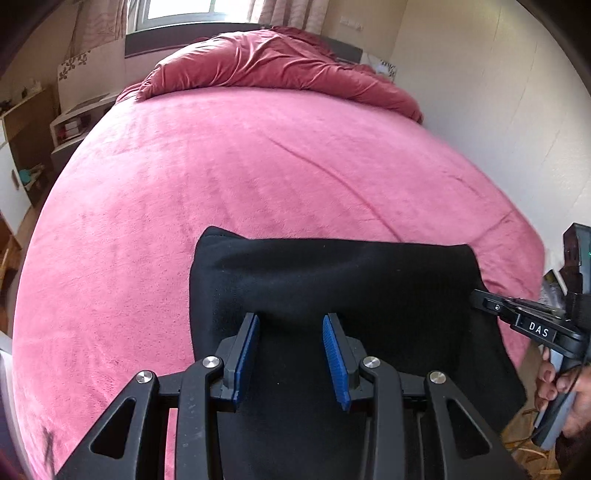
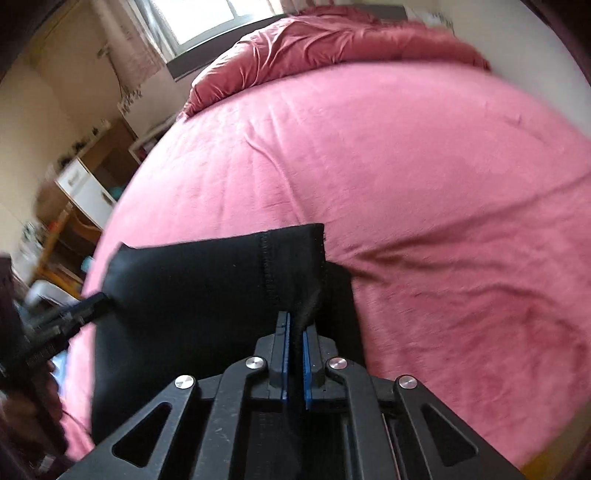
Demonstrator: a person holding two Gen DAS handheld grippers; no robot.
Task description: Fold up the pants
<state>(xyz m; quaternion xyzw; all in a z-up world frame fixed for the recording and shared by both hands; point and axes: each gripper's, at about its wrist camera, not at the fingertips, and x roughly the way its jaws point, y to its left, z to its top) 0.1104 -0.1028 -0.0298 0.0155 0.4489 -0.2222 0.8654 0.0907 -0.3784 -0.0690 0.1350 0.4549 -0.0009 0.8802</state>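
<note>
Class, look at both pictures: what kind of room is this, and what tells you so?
Most likely a bedroom: a wide bed under a pink cover, a bunched red duvet at its head, and a curtained window behind.

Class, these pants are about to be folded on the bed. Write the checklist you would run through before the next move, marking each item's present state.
1. Right gripper holds the pants: ok, shut on a cloth edge.
2. Left gripper holds the pants: not ok, its jaws stand apart and the blue pads are bare.
3. Room on the bed ahead: ok, the pink cover is bare up to the crumpled duvet.
4. Far edge of the pants straight: ok, roughly.
5. Near part of the pants flat: cannot tell, hidden behind the grippers.
</note>
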